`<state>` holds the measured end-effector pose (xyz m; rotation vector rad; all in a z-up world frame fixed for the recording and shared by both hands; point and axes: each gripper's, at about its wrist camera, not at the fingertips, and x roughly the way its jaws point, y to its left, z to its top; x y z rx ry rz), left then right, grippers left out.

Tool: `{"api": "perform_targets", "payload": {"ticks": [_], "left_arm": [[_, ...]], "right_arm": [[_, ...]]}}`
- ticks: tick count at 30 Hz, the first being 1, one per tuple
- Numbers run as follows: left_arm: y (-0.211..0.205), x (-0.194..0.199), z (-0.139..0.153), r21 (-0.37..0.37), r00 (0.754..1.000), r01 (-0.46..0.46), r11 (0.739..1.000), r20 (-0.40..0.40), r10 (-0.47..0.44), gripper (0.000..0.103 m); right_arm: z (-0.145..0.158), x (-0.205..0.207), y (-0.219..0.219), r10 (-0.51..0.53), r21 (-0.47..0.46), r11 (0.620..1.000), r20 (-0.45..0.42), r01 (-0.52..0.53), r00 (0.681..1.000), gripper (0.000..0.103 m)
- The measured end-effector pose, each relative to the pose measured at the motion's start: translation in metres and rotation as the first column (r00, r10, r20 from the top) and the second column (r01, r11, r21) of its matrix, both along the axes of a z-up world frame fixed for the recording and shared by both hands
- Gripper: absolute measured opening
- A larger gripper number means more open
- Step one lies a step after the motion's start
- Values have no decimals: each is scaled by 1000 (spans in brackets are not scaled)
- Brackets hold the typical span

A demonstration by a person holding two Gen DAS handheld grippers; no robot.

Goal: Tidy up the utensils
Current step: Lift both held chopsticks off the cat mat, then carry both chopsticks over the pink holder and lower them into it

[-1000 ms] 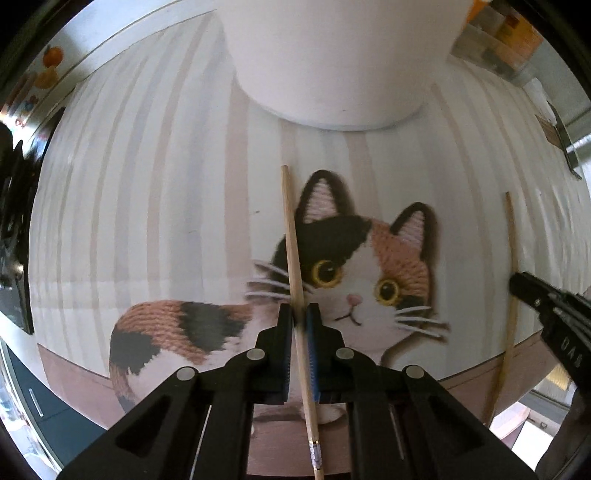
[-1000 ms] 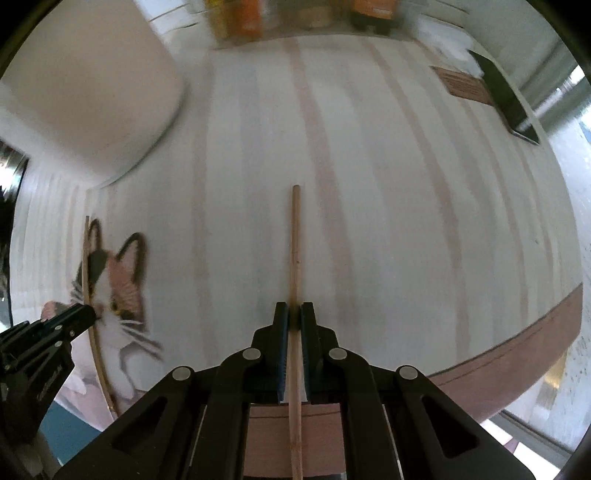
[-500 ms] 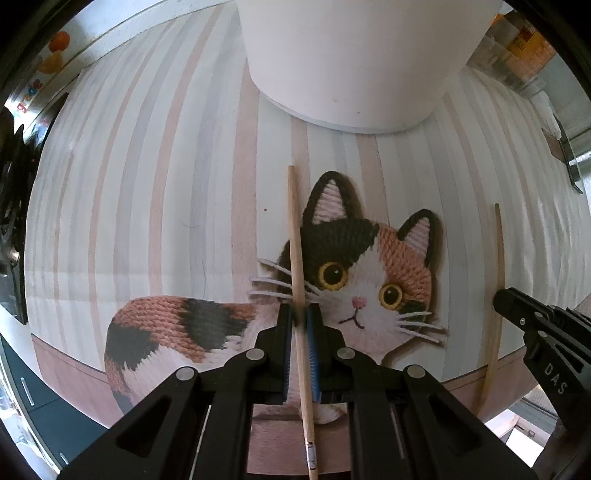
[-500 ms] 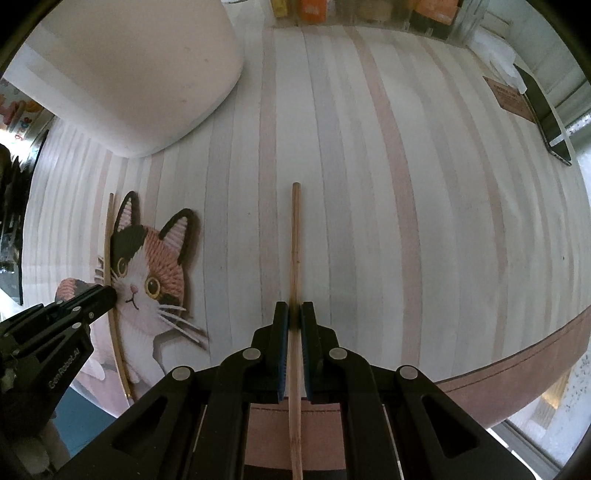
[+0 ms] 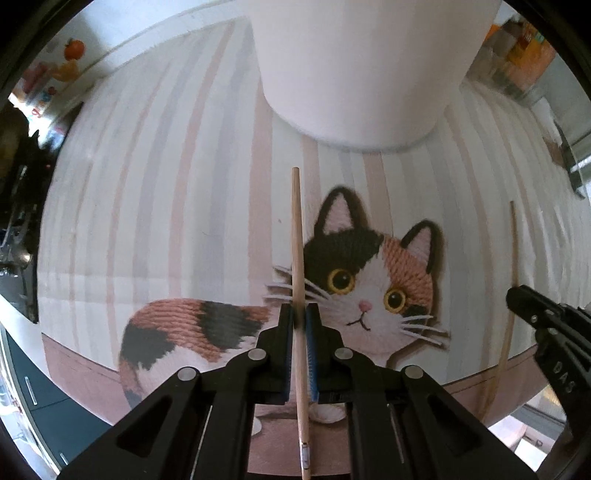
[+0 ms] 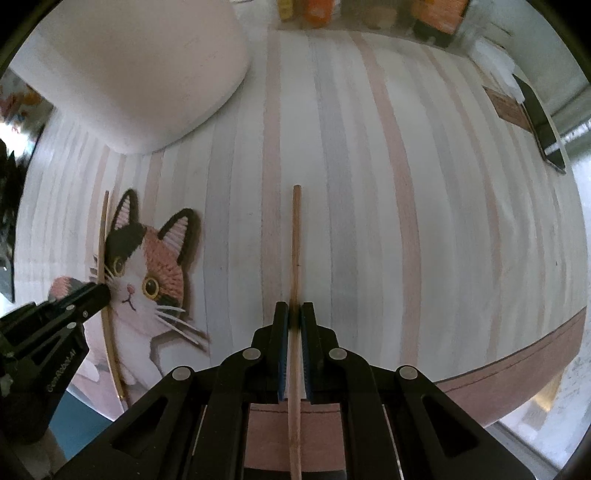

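2 grippers point steeply down at a striped tablecloth (image 6: 369, 184), each clamped on 1 wooden chopstick.

Left gripper (image 5: 300, 317): the blue-padded fingers (image 5: 286, 350) are closed on the left chopstick (image 5: 296, 236), which runs straight ahead between them. Its forward tip stops short of the white cylindrical container (image 5: 354, 66); its rear end, carrying a small silver band, passes back under the gripper body and is cut off at the lower frame edge. This chopstick crosses the whiskers of a calico cat mat (image 5: 354, 280) lying on the cloth.

Right gripper (image 6: 294, 314): the fingers (image 6: 282, 350) are closed on the right chopstick (image 6: 295, 236) (same straight-ahead alignment). Its forward tip lies over bare striped cloth, right of the cat mat and well apart from the container. Its rear end is cut off at the lower frame edge.

Whether either chopstick tip touches the cloth cannot be determined.

Each gripper appears at the edge of the other's view, only partly in frame. The container's top is cut off in both views. Coloured packages (image 6: 317, 9) at the far table edge are blurred and unreadable. 1 dark flat object (image 6: 543, 122) at the right edge is too distorted to identify.
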<state>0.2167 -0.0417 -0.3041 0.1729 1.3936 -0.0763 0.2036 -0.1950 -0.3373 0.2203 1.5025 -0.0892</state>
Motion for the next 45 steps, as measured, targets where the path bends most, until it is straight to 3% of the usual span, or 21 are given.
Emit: {"api": "perform_targets", "payload": {"ticks": [8,15,22,29,34,39,45], "left_arm": [[-6,-1,65,-18,986,17,1000,165,-14,4],[3,-3,134,-79,951,8,997,308,16,4],[16,-1,214,-154,890,19,988,453,53,4],[28,11,293,-296,841,59,953,530,113,4],[24,24,335,-341,807,98,935,577,125,4],[12,51,354,-341,792,117,933,599,120,4],[-3,99,336,-329,829,114,938,551,93,4]], "right_arm": [[51,4,-1,-20,-15,1000,163,22,986,7],[108,7,-23,-61,10,998,294,61,954,6],[174,19,-41,-117,57,993,456,102,882,6],[257,40,-56,-171,143,984,585,107,793,6],[318,63,-65,-210,214,973,660,88,721,6],[354,92,-67,-212,215,973,717,79,664,6],[347,138,-60,-200,200,977,713,79,672,6]]}}
